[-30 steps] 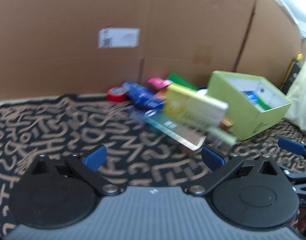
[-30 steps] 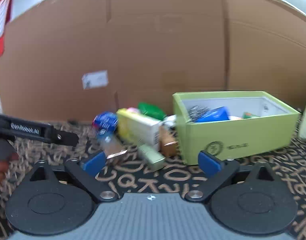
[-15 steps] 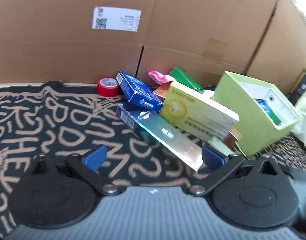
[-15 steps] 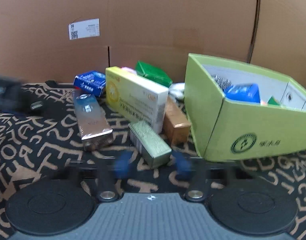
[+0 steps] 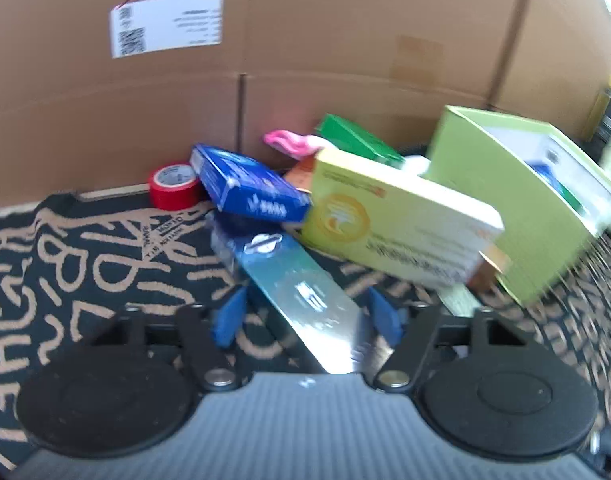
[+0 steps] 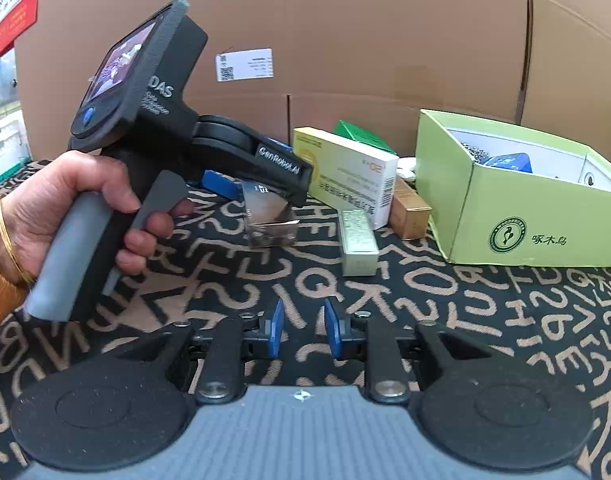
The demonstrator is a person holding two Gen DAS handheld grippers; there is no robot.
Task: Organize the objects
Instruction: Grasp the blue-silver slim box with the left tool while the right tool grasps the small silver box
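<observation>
**Left tool straddling silver box; right tool empty**

Left tool (image 5: 305, 316): jaws just been closing, blue pads either side of the long silver box (image 5: 301, 296); contact not clear through the blur.

- Cardboard wall (image 6: 345, 32) at the back.
- Patterned worktop (image 6: 485, 308).
- Green open box (image 6: 525, 216) on the right, items inside.
- Yellow-green carton (image 5: 393, 216) leaning beside it.
- Blue box (image 5: 245, 188) above the silver box's far end.
- Right tool (image 6: 303, 328): narrow gap, nothing between the pads.
- Red tape roll (image 5: 173, 186) by the wall.
</observation>
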